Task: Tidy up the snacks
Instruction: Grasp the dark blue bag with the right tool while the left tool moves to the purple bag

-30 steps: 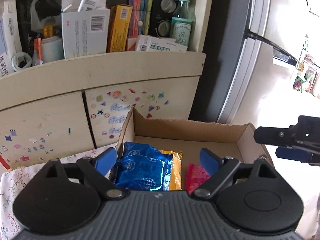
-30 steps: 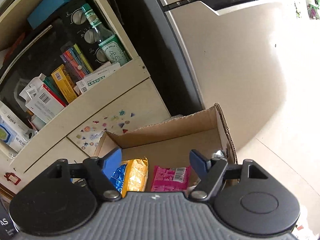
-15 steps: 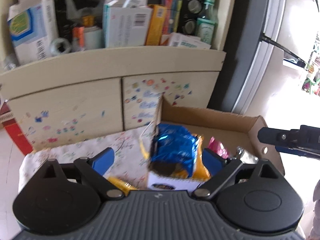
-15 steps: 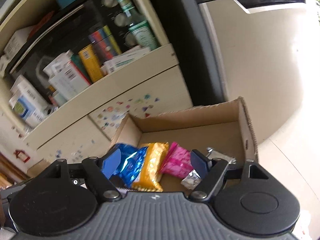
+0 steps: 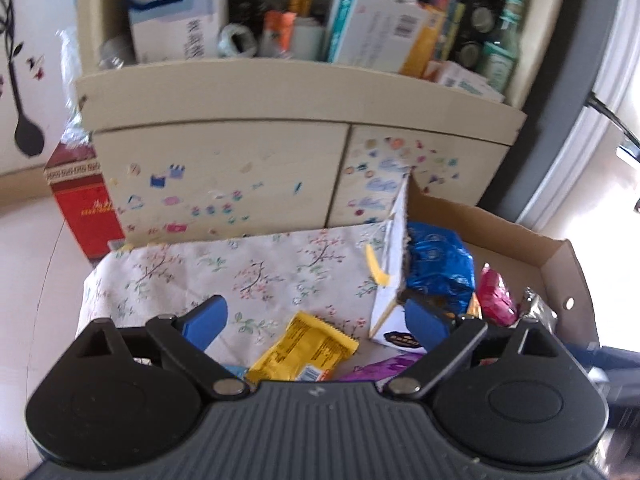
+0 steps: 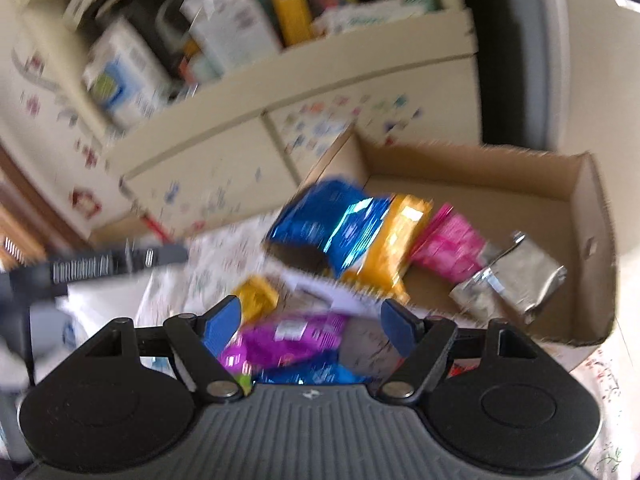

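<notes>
- Cardboard box point(image 6: 592, 216): open-topped, low-walled, sitting on the floral cloth point(image 5: 240, 268) in front of the cream cabinet point(image 5: 224, 168).
- Contents, seen from the right wrist, side by side from the box's left wall: a glossy blue foil packet point(image 6: 332, 224), crumpled and reflective; a yellow-orange packet point(image 6: 392, 240) touching it; a pink packet point(image 6: 448, 248); a silver foil packet point(image 6: 516, 276) nearest the right wall.
- Outside the box, on the cloth: a yellow snack bar wrapper point(image 5: 308, 348) with printed text, lying flat and tilted; a purple packet point(image 6: 288, 340) with a white label, just beside it.
- A further blue packet point(image 6: 316, 376) lies below the purple one; detail blurred.
- Left gripper point(image 5: 316, 324): fingers spread wide, holding nothing, above the yellow snack bar wrapper; its right fingertip sits by the box's left wall.
- Right gripper point(image 6: 312, 324): fingers spread wide, holding nothing, over the purple packet.
- Cabinet: sticker-covered drawer fronts; open shelf above crowded with cartons and a green bottle point(image 5: 500, 52).
- A red carton point(image 5: 84, 208) stands at the cabinet's left.
</notes>
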A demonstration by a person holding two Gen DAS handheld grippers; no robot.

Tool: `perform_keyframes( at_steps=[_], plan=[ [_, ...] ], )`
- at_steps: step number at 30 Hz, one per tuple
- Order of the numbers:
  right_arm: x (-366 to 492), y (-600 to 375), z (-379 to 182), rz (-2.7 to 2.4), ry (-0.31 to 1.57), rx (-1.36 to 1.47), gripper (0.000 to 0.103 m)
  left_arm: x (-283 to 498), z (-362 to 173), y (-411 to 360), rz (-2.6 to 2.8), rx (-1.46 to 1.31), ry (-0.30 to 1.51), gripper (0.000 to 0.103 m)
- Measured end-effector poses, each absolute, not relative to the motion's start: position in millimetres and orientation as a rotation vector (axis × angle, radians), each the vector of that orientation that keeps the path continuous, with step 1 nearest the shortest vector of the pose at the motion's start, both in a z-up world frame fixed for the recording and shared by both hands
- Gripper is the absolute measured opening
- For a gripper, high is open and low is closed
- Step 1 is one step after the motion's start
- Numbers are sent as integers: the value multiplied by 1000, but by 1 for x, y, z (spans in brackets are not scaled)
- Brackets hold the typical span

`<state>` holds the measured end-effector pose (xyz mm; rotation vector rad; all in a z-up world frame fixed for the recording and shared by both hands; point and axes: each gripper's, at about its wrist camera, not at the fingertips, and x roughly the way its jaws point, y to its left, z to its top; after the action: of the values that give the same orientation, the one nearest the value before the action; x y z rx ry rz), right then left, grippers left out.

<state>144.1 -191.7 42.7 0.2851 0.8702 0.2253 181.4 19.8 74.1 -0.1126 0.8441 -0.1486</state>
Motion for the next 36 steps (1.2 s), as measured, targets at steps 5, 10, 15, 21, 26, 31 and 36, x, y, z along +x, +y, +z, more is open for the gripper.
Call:
perform_keyframes(
  at_steps=[5,10,15,21,26,31,36],
  plan=[
    [145,-172,18,284,958,189,82,186,66,20,-140,-135,886,95],
    [148,-158,-2,299,1005,126,86,193,52,11,-167,-163,957,95],
    [151,-147,-15,287,1026,74,89,200,38,-5,-213,-162,1019,95],
    [144,-125,-24,370,1064,-1,70,204,22,-21,-232,-133,1069,95],
    [135,-113,-25,467,1100,-8,69,206,11,-29,-253,-117,1099,95],
    [125,-112,-26,492,1113,-15,69,203,-2,-41,-284,-66,1135,95],
    [116,-115,-26,503,1120,-28,68,198,-13,-56,-325,-30,1153,95]
  ],
)
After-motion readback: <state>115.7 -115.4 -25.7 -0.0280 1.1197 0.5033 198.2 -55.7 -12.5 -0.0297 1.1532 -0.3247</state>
